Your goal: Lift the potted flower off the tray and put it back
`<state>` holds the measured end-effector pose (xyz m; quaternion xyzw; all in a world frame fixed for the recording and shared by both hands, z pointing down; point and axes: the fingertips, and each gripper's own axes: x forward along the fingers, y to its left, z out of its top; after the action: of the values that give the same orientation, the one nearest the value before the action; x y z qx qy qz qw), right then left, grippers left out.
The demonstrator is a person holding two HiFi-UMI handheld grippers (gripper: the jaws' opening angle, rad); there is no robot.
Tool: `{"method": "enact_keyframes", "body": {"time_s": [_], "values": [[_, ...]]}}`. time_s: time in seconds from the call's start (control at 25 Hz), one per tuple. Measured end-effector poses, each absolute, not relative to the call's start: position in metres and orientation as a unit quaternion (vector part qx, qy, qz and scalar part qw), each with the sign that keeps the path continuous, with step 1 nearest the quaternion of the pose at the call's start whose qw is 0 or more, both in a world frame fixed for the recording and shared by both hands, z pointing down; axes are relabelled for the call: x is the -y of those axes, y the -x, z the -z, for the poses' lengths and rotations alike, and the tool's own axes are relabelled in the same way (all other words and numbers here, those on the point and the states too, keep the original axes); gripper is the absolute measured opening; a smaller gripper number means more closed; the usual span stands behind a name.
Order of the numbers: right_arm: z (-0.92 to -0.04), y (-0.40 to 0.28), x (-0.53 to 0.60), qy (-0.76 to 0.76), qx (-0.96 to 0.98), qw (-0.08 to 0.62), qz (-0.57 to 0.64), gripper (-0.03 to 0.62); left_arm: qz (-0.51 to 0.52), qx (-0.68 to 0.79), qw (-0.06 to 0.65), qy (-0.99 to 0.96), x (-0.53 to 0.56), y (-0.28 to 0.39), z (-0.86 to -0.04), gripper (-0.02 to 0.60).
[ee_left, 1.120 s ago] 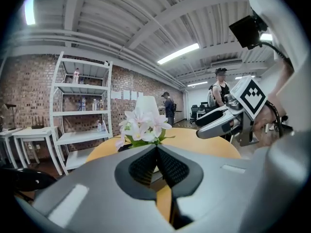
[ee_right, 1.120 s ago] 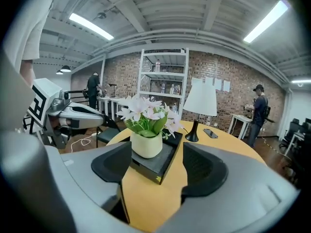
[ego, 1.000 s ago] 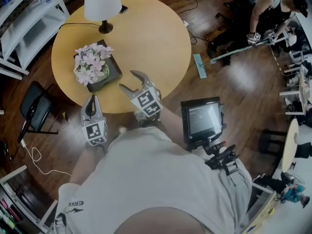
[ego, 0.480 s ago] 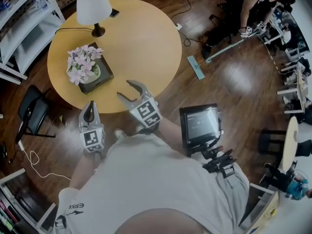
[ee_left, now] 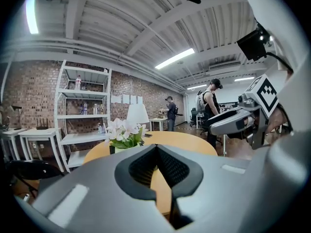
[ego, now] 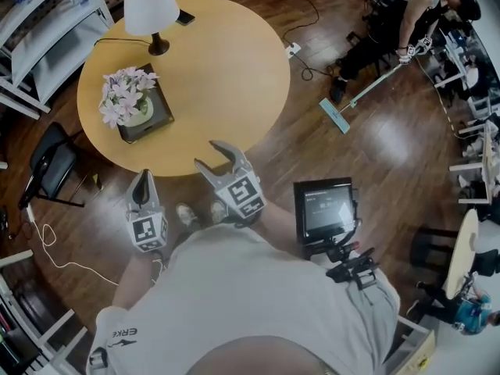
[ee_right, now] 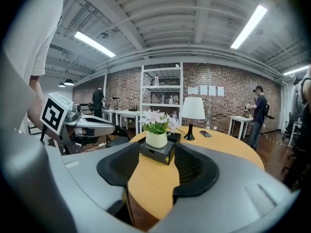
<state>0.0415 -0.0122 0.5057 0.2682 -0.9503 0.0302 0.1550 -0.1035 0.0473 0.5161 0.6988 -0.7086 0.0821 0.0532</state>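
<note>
While both grippers hung over the near rim of the round worktop [ego: 226,69] a second ago, they now hover above the wooden floor [ego: 375,131] short of it, so the person has backed away from the table; the potted flower [ego: 123,98] stands upright on its dark tray [ego: 158,120] on the worktop's left side, near the lamp [ego: 151,6] and well apart from either gripper. The left gripper [ego: 142,180] has its jaws pressed together on nothing. The right gripper [ego: 214,158] has just been narrowing its jaws, yet they stand apart with only air between them, the flower showing far off through the gap. I judge the lift either not begun or already finished with the pot back in place; nothing here settles which, and any grasp would call for a fresh approach. As for writing, the shirt [ego: 234,303] carries "ERKE" on its left sleeve, each gripper's cube [ego: 148,231] bears a black-and-white square marker, and the screen [ego: 323,208] at the person's right shows lines too small to read
</note>
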Motion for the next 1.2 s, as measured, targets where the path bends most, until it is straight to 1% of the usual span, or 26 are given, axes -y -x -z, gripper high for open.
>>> {"method": "enact_keyframes", "body": {"time_s": [0.2, 0.4, 0.72, 1.2], "values": [[-0.511, -0.050, -0.011, -0.250, 0.956, 0.150, -0.036, 0.219, -0.089, 0.713, 0.058, -0.693, -0.069, 0.090, -0.516, 0.002], [-0.502, -0.052, -0.029, -0.264, 0.954, 0.142, -0.029, 0.132, -0.087, 0.706, 0.053, -0.701, -0.084, 0.092, -0.509, 0.002], [-0.494, -0.049, -0.043, -0.295, 0.946, 0.129, -0.029, 0.022, -0.067, 0.694, 0.038, -0.716, -0.083, 0.099, -0.500, 0.002], [-0.499, -0.035, -0.042, -0.297, 0.945, 0.129, -0.044, 0.014, -0.056, 0.693, 0.053, -0.717, -0.085, 0.107, -0.509, 0.002]]}}
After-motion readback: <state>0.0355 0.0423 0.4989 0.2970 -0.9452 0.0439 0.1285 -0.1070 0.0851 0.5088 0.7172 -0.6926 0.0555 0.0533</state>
